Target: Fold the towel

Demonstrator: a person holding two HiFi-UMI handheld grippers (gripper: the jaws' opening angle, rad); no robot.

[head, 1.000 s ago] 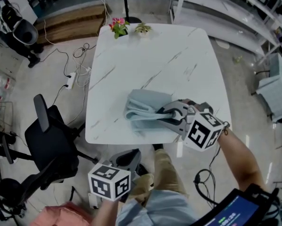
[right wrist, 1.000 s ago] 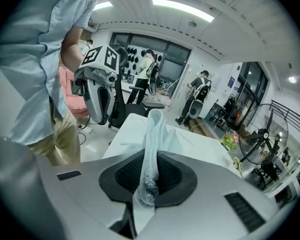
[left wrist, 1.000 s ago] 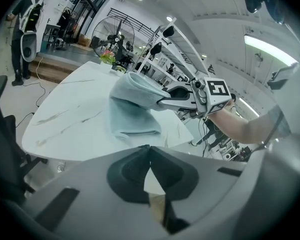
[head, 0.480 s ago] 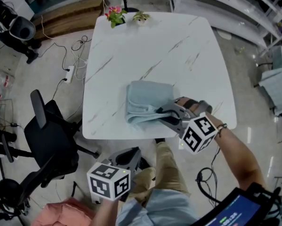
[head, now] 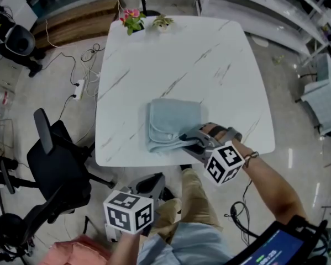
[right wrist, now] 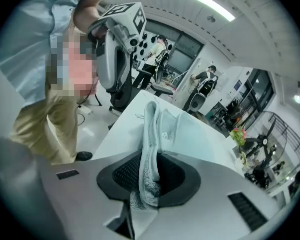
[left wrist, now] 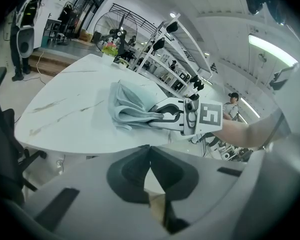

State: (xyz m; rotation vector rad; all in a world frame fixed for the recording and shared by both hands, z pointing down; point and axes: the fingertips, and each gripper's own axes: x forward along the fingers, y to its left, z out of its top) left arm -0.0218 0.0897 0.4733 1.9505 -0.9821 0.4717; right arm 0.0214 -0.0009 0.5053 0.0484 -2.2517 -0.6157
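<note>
Only in its own view: towel loose between just-opening jaws of right hand-held gripper at near edge of worktop; left hand-held gripper closed, empty.

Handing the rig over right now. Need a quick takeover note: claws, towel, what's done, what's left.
Left claw: shut, empty, held off the table's near edge, above the person's lap.
Right claw: low at the towel's near-right edge. Its jaws have just been opening; the towel edge is between them and the pads look clear of it.
Towel: folded in layers into a compact rectangle, lying near the front edge of the table.
Done: the fold looks made and laid down.
Left: probably back the right claw out without dragging the top layer, then square the edges if needed.
</note>
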